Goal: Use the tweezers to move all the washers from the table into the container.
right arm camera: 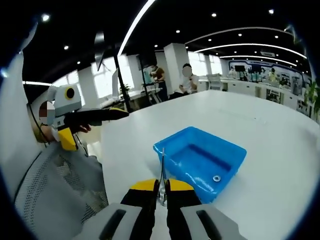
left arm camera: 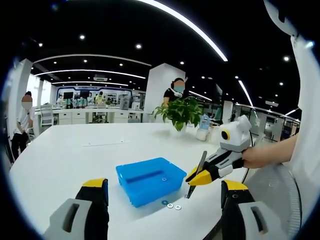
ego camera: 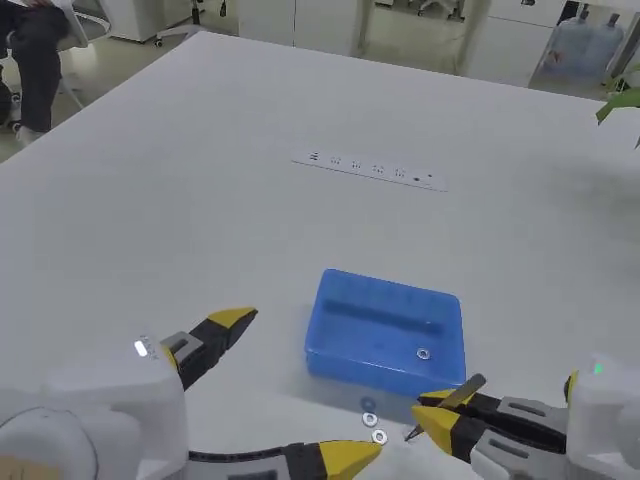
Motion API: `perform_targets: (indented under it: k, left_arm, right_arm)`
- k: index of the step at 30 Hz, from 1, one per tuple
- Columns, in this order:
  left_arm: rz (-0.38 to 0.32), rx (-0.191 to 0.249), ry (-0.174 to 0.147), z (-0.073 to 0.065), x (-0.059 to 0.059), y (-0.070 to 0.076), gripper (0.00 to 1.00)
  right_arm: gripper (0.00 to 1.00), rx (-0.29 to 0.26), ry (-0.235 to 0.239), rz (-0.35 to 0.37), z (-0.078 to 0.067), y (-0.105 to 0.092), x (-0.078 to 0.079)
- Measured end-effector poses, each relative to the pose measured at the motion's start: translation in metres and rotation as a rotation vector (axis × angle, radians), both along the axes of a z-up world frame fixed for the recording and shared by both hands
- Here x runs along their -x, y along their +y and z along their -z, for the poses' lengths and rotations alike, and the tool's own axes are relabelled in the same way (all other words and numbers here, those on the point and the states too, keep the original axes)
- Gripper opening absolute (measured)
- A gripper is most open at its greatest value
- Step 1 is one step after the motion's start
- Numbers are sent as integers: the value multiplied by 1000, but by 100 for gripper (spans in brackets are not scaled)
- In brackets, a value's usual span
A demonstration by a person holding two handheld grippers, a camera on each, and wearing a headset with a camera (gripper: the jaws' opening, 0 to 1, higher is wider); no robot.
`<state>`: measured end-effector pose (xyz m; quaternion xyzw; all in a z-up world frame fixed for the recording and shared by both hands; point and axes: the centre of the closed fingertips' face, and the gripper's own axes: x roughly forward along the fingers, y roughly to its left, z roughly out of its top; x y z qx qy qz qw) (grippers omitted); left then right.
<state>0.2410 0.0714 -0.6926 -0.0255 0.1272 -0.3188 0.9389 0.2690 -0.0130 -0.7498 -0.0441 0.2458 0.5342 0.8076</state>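
Observation:
A blue container (ego camera: 385,318) sits on the white table (ego camera: 200,200) with one washer (ego camera: 423,353) inside it. Three washers (ego camera: 372,420) lie on the table just in front of its near wall. My right gripper (ego camera: 428,410) is shut on the tweezers (ego camera: 462,388), whose tips point down beside the loose washers. The right gripper view shows the tweezers (right arm camera: 162,167) rising from between the closed jaws toward the container (right arm camera: 202,160). My left gripper (ego camera: 305,385) stands open and holds nothing, left of the container. The loose washers (left arm camera: 171,205) also lie ahead in the left gripper view.
A flush power strip (ego camera: 370,168) lies in the table further back. A potted plant (left arm camera: 181,111) stands at the table's far side. People and chairs are in the room beyond the table.

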Motion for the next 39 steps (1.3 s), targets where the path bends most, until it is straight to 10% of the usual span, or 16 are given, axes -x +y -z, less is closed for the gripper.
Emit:
perform_targets:
  k: [17,28,39]
  left_arm:
    - [17,7,11,1,1,-3,95]
    - [18,-2,22,4,1,-2,95]
    - [15,-7,30,6,0,-2,94]
  right_arm:
    - [3,-67,-21,-29,-31,12,-47]
    - [3,-36,80,145,3,5,-98]
    - [3,29,75,143,21,16,-105]
